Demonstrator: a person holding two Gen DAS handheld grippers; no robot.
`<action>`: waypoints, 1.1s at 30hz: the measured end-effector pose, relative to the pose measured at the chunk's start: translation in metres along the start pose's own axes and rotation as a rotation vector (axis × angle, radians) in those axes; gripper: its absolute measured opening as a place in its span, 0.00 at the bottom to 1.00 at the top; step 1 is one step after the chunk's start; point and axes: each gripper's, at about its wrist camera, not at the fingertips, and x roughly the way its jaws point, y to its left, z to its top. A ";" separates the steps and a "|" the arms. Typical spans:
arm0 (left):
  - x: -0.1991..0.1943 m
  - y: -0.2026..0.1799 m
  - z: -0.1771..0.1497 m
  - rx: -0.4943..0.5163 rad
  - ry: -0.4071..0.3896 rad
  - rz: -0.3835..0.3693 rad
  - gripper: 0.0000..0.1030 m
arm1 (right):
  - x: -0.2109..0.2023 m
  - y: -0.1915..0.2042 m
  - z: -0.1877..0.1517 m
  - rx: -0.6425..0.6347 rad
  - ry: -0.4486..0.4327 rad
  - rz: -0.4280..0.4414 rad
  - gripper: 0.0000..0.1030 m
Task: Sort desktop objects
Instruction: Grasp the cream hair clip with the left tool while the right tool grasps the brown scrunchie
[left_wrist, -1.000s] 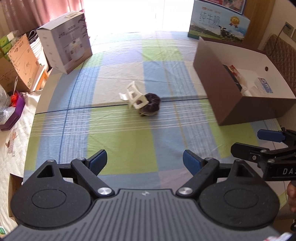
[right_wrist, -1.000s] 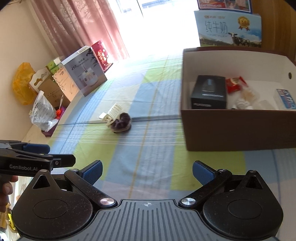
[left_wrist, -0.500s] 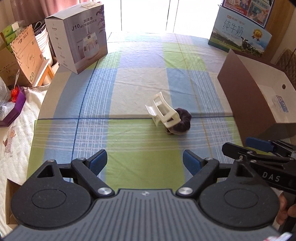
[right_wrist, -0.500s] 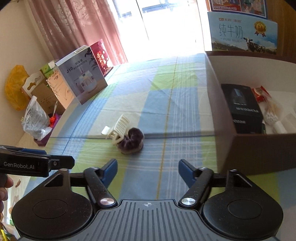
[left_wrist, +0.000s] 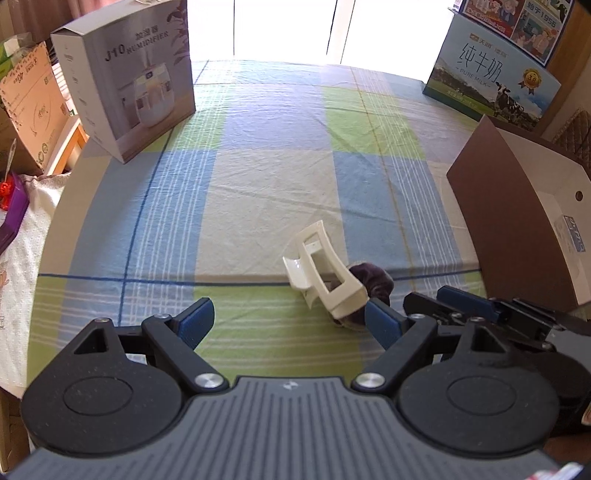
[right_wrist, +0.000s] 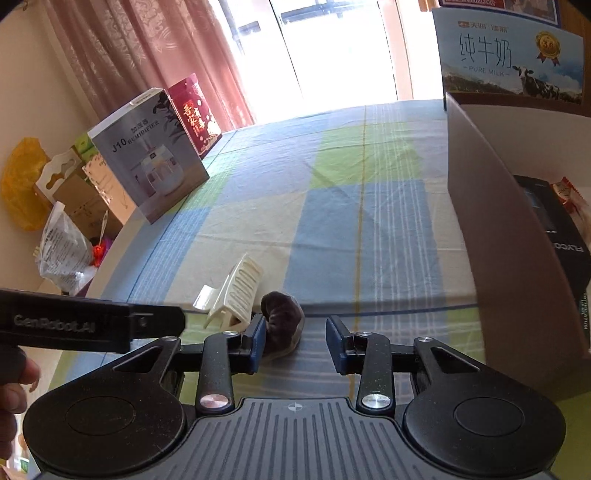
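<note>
both spread tongs now nearer ribbed cream hair claw (left_wrist: 325, 273), fuzzy dark scrunchie (right_wrist: 282, 325)

Both wrist views low over table, facing window; share hair clip (left_wrist: 325, 271) (right_wrist: 236, 295).

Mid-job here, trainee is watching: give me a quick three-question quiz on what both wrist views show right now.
1. True or false: the right gripper is shut on the dark scrunchie.
2. Which thing lies against the scrunchie? A) white hair claw clip B) a pen C) a cup
3. Fill in: the brown cardboard box stands on the ______ side of the checked tablecloth, seen from the left gripper.

Key
1. False. Its fingers are spread; the scrunchie sits by the left finger, not clamped.
2. A. The clip leans on the scrunchie.
3. Right.
</note>
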 end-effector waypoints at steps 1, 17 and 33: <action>0.004 0.000 0.003 -0.003 0.003 0.001 0.83 | 0.003 0.000 0.001 0.008 0.000 -0.002 0.34; 0.052 -0.004 0.030 0.013 0.057 -0.003 0.83 | 0.054 -0.006 0.000 0.016 0.068 0.007 0.10; 0.067 -0.001 0.032 -0.040 0.088 -0.169 0.34 | 0.039 -0.003 -0.003 -0.106 0.082 -0.149 0.08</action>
